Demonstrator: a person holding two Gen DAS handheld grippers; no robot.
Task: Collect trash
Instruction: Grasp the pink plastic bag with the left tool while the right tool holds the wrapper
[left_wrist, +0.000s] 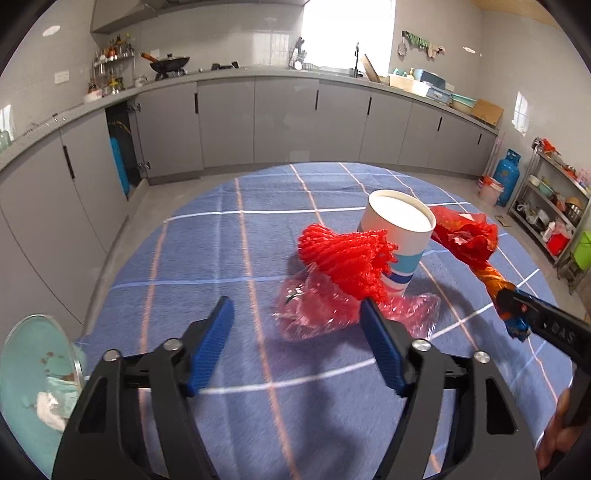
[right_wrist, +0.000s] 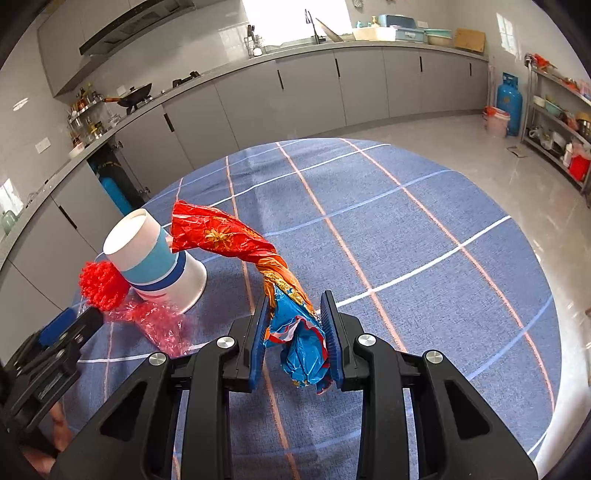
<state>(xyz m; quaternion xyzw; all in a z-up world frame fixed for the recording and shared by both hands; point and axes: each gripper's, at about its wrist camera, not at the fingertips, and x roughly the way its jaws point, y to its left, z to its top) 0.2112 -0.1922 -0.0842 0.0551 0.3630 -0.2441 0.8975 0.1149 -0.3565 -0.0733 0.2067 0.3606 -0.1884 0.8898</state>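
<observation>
Our right claw (right_wrist: 294, 332) pinches the twisted wrapper (right_wrist: 236, 240); our half-open, empty left claw (left_wrist: 297, 345) should straddle the red foam net (left_wrist: 347, 258), then squeeze.

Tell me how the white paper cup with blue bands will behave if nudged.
The white paper cup with blue bands looks empty, so probably light and easy to tip. Its thin wall would likely crush under a hard squeeze. The red foam net leaning on it may drag along.
</observation>
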